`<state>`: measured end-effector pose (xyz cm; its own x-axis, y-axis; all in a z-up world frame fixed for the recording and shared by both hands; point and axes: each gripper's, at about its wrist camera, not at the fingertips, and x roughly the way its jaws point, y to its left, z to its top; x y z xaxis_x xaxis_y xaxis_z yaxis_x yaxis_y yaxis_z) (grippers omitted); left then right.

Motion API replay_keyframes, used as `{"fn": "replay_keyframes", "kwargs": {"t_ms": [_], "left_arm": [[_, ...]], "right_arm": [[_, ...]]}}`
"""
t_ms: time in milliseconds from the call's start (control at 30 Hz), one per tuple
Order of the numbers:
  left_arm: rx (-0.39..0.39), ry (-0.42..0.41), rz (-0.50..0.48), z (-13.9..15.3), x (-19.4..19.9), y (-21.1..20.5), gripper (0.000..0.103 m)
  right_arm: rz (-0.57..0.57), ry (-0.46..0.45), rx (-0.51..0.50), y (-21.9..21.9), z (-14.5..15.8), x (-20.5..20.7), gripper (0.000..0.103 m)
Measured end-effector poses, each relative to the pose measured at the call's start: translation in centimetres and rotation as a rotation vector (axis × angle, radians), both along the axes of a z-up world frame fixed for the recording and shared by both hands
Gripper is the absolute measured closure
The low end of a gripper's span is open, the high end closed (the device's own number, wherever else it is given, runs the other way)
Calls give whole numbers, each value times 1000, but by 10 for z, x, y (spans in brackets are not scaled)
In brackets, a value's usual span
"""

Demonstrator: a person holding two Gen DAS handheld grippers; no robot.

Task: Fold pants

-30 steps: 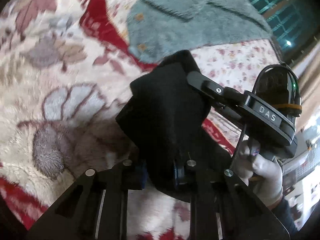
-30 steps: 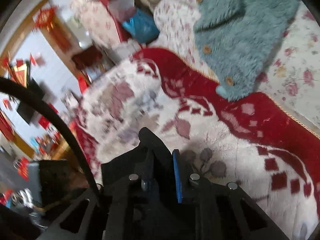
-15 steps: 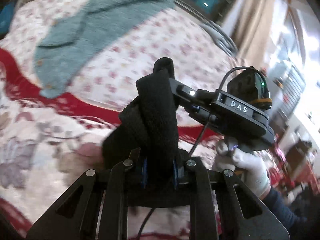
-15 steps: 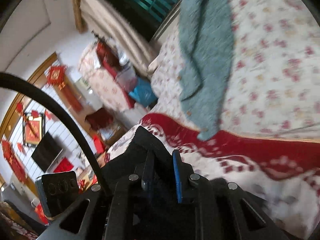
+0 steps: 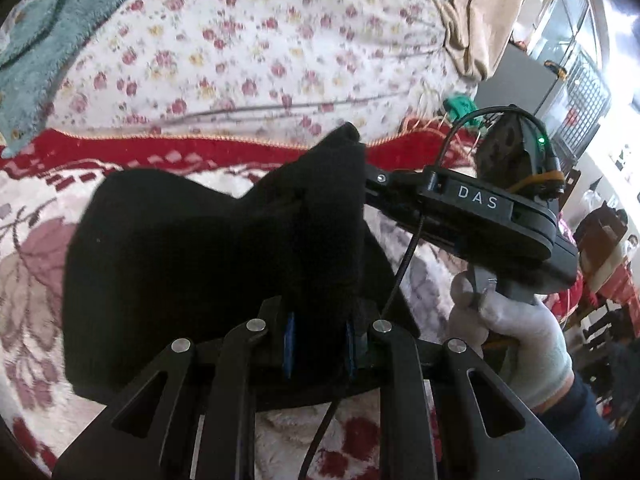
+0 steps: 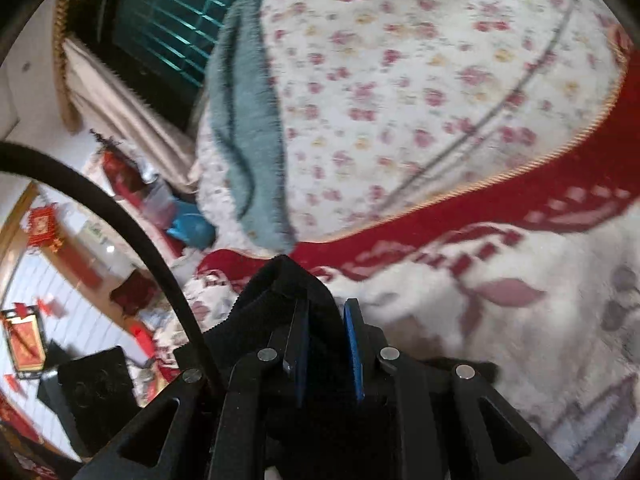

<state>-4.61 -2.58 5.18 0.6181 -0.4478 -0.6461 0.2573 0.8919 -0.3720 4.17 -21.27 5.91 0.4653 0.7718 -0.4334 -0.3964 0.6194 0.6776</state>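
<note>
The black pants [image 5: 192, 256] hang bunched between both grippers above a red and white floral blanket [image 5: 36, 280]. My left gripper [image 5: 318, 344] is shut on a fold of the black cloth. My right gripper shows in the left wrist view [image 5: 360, 176], shut on the pants' upper edge, held by a gloved hand [image 5: 516, 336]. In the right wrist view the right gripper [image 6: 326, 344] clamps the black cloth [image 6: 276, 292] between its blue pads.
A teal fluffy garment [image 5: 44, 28] lies at the bed's far left, also in the right wrist view [image 6: 248, 120]. A flowered white sheet [image 6: 420, 80] covers the far bed. Curtains [image 5: 480, 12] and room furniture lie beyond the edge.
Both grippers have lifted and swung with the pants toward the flowered sheet. The cloth now spreads wider to the left of my left gripper.
</note>
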Motion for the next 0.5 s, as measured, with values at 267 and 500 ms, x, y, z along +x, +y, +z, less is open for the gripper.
{"fn": "replay_keyframes", "kwargs": {"t_ms": [267, 500], "left_arm": [[-5, 12, -16, -2, -4, -4, 84], [-39, 29, -19, 0, -6, 4, 84]], "right_arm": [[-116, 0, -137, -27, 10, -15, 84], [-144, 10, -73, -43, 19, -36, 56]]}}
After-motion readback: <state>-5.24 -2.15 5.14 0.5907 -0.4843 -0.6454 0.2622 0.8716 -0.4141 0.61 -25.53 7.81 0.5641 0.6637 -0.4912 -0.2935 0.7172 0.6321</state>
